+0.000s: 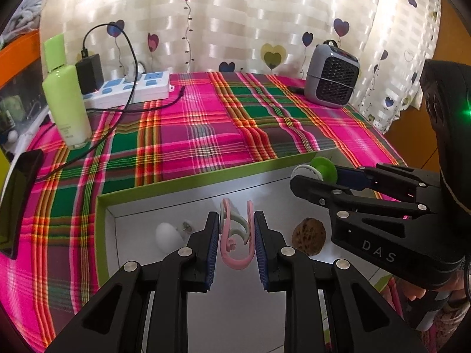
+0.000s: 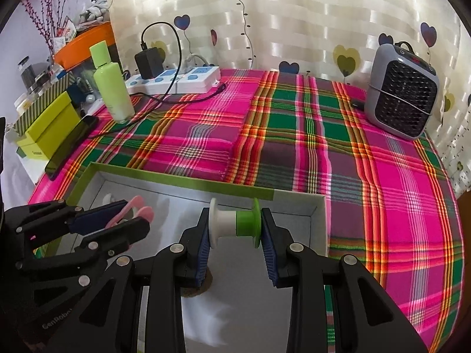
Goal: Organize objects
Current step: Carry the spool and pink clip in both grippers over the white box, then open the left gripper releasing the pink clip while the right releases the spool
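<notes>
Pink clip (image 1: 235,236): held in my left gripper (image 1: 237,229), pads pressed on its two outer arms; a pale green piece sits hooked inside it. It hangs over the open box.
Spool (image 2: 235,225): half white, half green, clamped by its two end flanges in my right gripper (image 2: 235,235), axis lying across the jaws, above the right part of the box.
Left gripper: narrow, closed on the pink clip.
Right gripper: partly closed, gripping the spool.
Box (image 1: 182,181): shallow, green rim, white floor, resting on the plaid cloth (image 1: 191,135) that covers the table.
Box contents: a white egg-shaped item (image 1: 168,237) at left with a small metal pin (image 1: 186,226) just beside it; a brown walnut (image 1: 309,236) at right.
Beyond the box: green bottle (image 1: 66,97) upright at the left, power strip (image 1: 132,88) with a black adapter behind it, grey fan heater (image 1: 332,75) at the far right, dark phone (image 2: 70,147) at the left edge.
</notes>
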